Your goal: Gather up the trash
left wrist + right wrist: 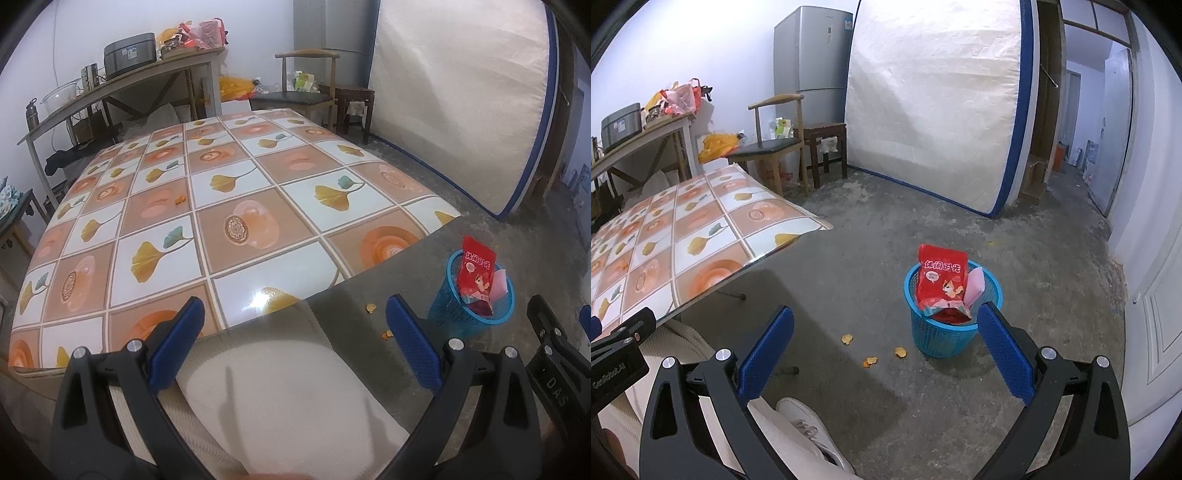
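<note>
Holding: nothing, left gripper and right gripper both spread wide
Bin: blue basket, red snack bag inside
Table: one orange scrap mid-top

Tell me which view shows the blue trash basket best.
The right wrist view: the blue trash basket stands near the middle, whole apart from a corner behind the right gripper finger. In the left wrist view it sits small at the right edge, partly hidden.

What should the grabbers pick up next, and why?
Probably lower the right gripper to the orange scraps on the floor beside the blue basket. Both grippers are open and empty, and the red snack bag already sits in the basket.
</note>
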`<control>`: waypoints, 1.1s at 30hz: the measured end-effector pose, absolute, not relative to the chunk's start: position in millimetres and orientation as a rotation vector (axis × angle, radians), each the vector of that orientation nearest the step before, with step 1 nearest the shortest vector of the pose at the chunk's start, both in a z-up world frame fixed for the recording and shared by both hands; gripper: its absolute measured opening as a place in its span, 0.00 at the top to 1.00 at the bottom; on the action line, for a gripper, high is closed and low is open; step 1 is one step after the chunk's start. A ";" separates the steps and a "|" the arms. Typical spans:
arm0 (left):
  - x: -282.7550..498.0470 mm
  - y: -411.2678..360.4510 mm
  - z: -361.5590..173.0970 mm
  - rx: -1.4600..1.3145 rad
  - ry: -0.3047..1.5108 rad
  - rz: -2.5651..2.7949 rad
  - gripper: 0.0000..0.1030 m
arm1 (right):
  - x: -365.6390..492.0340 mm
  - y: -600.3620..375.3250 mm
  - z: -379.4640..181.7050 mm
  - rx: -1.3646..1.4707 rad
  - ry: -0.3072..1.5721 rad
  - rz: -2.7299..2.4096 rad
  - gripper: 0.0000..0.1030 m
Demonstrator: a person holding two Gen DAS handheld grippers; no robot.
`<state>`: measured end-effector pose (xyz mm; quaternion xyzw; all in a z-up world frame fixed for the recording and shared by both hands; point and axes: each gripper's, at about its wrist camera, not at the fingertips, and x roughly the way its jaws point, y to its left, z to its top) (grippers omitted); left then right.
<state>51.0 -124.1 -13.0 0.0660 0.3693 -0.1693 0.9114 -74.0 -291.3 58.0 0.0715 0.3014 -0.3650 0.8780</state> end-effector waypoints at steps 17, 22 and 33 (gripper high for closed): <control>51.9 -122.5 -14.5 0.138 0.767 -0.346 0.08 | -71.6 -290.3 57.9 0.137 0.632 -0.747 0.06; 52.3 -122.5 -14.4 0.137 0.766 -0.347 0.08 | -69.7 -289.3 57.5 0.129 0.639 -0.733 0.06; 54.3 -120.1 -15.0 0.134 0.769 -0.341 0.08 | -65.2 -278.2 62.6 0.051 0.632 -0.658 0.06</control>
